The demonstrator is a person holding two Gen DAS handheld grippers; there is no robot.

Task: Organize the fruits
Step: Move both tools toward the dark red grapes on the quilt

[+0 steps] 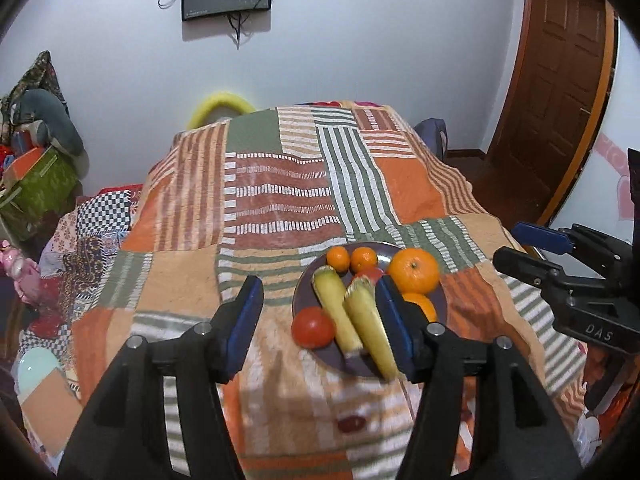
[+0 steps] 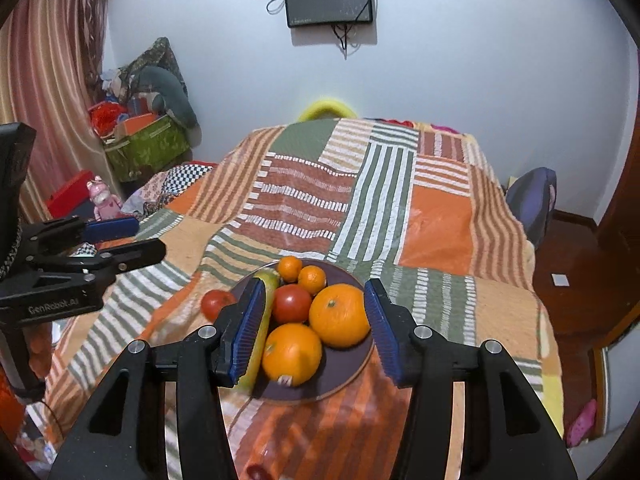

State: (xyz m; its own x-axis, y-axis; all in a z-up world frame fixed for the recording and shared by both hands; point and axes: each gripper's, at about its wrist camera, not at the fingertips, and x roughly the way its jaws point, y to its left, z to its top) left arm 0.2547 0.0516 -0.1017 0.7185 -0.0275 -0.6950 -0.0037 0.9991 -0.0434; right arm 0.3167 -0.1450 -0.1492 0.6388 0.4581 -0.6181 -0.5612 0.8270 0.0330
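The right tongs [image 2: 312,332], spread wide, hang right over the two big oranges [image 2: 339,315]; left tongs [image 1: 320,328] are spread too.

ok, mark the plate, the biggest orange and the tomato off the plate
plate [image 2: 352,364]: right wrist view, bare rim.
biggest orange [image 2: 339,315]: right wrist view, middle.
tomato off the plate [image 1: 313,327]: left wrist view, middle.

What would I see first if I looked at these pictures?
A dark plate piled with fruit sits on a bright patchwork blanket: two big oranges nearest, a tomato behind them. Both open grippers hover near it, the right gripper over the fruit, the left gripper further left.
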